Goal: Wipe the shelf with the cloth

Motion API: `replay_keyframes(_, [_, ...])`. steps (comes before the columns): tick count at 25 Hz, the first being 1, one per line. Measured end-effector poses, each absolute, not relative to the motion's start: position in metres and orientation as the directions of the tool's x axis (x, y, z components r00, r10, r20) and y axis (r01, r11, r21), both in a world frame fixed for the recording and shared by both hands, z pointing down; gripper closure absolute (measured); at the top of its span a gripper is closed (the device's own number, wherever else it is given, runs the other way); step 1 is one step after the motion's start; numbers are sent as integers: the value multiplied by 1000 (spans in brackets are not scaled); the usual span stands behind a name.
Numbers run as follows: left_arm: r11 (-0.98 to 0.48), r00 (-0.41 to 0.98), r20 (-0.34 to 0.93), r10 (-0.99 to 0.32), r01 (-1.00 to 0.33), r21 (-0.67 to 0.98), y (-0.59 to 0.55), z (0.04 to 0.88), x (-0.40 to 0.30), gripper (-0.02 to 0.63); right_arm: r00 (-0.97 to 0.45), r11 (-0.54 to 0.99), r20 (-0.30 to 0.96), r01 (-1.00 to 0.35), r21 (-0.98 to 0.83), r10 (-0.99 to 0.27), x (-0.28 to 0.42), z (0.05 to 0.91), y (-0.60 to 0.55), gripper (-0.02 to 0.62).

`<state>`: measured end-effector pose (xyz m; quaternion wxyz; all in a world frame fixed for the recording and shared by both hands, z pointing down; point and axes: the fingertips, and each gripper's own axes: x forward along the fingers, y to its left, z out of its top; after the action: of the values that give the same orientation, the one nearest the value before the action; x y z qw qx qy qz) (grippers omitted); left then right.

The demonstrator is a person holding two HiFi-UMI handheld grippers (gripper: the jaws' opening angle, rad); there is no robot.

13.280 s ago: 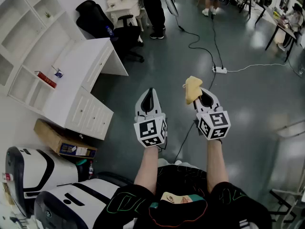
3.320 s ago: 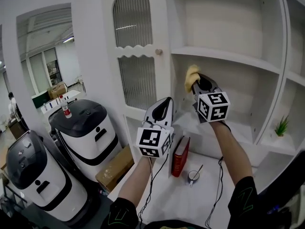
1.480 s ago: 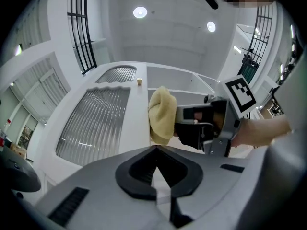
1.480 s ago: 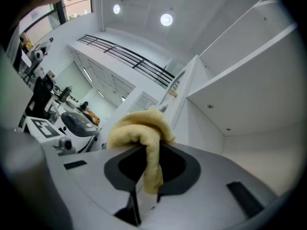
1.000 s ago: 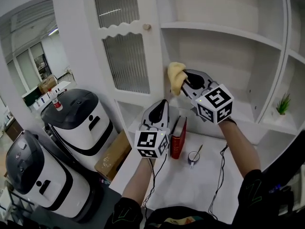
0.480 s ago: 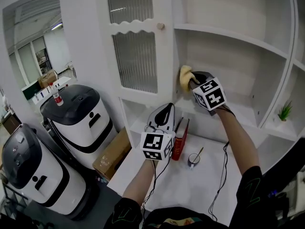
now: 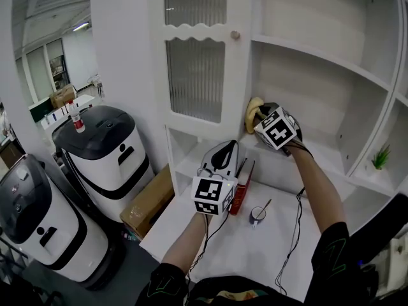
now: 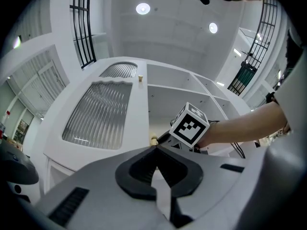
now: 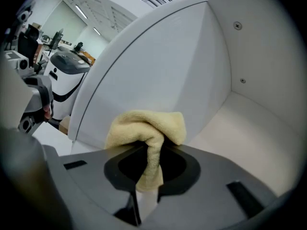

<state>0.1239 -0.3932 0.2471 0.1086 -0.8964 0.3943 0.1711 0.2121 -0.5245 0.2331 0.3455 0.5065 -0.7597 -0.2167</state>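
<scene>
The cloth [image 9: 144,126] looks soft and light. The right gripper [image 9: 147,150] pinches its middle tight. The left gripper [image 8: 154,148] is closed and empty.

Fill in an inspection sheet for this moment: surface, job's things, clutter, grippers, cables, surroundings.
Surface: white shelf, bare where visible; no dirt made out.
Job's things: yellow cloth near the compartment's left wall; contact unclear.
Clutter: red book and cup on the desk below.
Grippers: right hand-held gripper shut on the yellow cloth; left hand-held gripper shut, empty.
Cables: black cables trail from both grippers.
Surroundings: ribbed-glass door, small plant, two white machines, cardboard box.
</scene>
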Motion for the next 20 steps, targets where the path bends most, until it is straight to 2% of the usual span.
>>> replay_keyframes(5, [-678,642,-386,-663,-733,-56,-388,251,121,606,-241,429,356,-555,712,-903,201,242,-507,555])
replay_keyframes(20, [-736,697,-355,-624,-676,-33,-365,266,114,606,-264,481,403,-510,713,-876,166,255,-454,554])
